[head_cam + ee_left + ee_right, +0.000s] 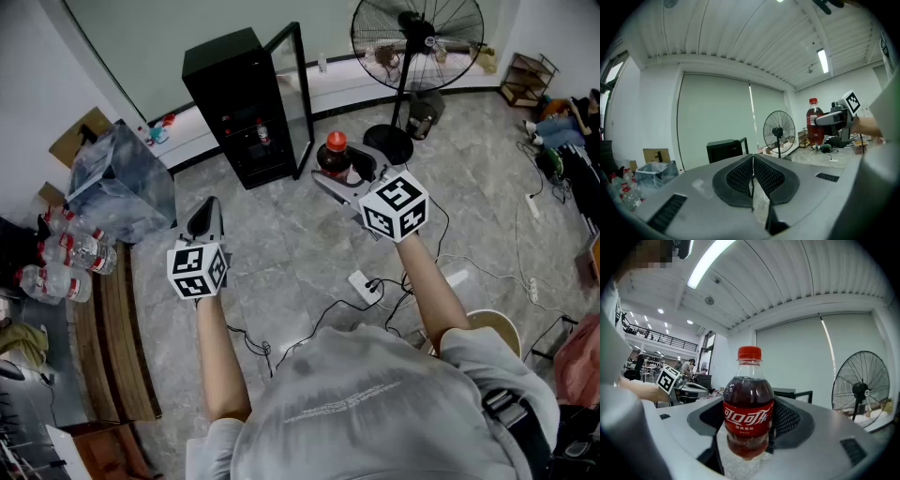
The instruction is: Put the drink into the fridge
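1. Materials: the floor (281, 248) is grey marbled tile, smooth and glossy. The fridge (239, 94) is a black boxy cabinet, and its glass door (298, 89) is swung open on the 3 o'clock side. Both grippers have ribbed black pads set in grey shells.
2. The drink (748, 413) is a clear plastic bottle with a rounded shoulder, dark cola, a red label and a red cap. It's upright, with the right gripper (345, 178) clamped on its lower body.
3. The left gripper (753, 176) has its jaws pressed together with nothing between them. It's held low, around 8 o'clock from the bottle.
4. Room to move: the fridge sits at about 10 o'clock from the bottle, with bare tile between. A pedestal fan (417, 42) stands at 1 o'clock, and loose cables (375, 291) lie on the floor at 6 o'clock.
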`<state>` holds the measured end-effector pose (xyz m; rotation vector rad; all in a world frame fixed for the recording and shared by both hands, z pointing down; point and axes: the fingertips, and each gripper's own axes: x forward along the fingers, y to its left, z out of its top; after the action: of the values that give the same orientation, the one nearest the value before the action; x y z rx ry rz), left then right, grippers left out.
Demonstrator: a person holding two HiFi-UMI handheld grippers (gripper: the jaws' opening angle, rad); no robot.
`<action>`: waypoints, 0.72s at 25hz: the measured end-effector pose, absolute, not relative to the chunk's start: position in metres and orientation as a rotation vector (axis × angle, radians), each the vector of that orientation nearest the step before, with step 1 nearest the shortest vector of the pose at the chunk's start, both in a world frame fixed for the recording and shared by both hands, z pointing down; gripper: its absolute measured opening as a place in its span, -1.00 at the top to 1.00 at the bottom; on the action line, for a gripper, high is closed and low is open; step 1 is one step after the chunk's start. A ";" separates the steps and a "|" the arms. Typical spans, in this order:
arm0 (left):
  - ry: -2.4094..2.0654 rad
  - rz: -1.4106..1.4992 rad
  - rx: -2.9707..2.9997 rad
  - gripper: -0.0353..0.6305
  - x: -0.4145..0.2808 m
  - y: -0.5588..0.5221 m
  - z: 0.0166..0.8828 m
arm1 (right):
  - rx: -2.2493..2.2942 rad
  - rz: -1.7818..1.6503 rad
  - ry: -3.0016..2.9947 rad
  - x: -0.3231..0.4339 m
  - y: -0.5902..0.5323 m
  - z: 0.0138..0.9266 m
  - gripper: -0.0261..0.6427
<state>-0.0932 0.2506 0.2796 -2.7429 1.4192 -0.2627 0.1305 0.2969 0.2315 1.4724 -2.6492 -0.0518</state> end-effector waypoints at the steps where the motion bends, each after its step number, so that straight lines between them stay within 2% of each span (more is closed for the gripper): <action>1: 1.411 -0.261 -2.743 0.85 -0.088 0.251 0.278 | 1.470 -0.055 -2.651 0.134 0.295 0.231 0.02; 18: 1.524 -0.352 -2.670 0.85 -0.010 0.251 0.283 | 1.325 -0.038 -2.678 0.212 0.278 0.253 0.02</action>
<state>-0.0098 0.2510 0.2827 -2.6703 1.5242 -0.3521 0.2121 0.2782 0.2530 1.3251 -2.6782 -0.0379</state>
